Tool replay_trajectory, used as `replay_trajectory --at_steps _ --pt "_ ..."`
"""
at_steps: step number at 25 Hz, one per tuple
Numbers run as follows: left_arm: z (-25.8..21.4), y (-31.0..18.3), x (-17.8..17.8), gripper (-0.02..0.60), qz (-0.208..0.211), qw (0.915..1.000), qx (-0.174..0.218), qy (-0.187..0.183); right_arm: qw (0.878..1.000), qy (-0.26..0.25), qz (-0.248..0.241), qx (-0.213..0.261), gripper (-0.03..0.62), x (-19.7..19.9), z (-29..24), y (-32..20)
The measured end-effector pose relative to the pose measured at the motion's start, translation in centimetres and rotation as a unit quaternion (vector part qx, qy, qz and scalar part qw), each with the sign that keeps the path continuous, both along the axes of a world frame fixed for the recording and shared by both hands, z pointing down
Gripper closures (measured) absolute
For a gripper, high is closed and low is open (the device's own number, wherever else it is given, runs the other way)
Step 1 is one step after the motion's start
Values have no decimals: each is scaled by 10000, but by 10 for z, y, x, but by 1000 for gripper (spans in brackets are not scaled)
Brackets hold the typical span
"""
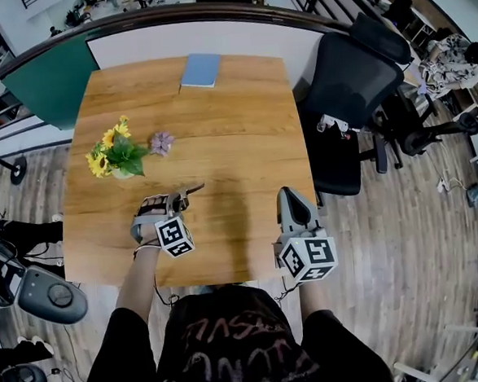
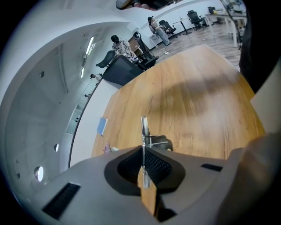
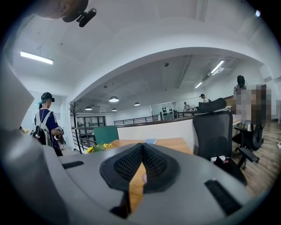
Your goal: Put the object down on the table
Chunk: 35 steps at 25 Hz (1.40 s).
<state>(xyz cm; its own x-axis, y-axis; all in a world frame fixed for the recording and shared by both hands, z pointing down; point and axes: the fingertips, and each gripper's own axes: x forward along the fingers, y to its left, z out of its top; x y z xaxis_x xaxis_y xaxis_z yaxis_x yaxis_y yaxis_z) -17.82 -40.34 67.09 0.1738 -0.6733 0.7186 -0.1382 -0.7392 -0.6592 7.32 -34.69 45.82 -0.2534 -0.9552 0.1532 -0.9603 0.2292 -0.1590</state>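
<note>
An open-plan office, shown by black swivel chairs (image 1: 350, 88), a wooden table (image 1: 218, 122) and ceiling strip lights (image 3: 36, 57).

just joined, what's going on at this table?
A person holds a gripper in each hand over the near end of a wooden table. The left gripper is shut on a thin metal object that sticks out past its jaws, low over the wood. I can't tell whether it touches the table yet. The right gripper is shut and empty, near the table's right edge. Further back sit yellow flowers, a purple flower and a blue book, with neither gripper near them.
</note>
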Motion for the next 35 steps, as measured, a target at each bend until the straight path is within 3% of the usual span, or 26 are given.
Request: replay_trajectory --at_steps 12,35 --pt "52 11 0 565 -45 9980 -524 -344 9997 96 73 -196 588 9 11 3" --pt "69 27 6 493 -206 9949 -966 -206 9997 81 8 -235 589 9 15 7"
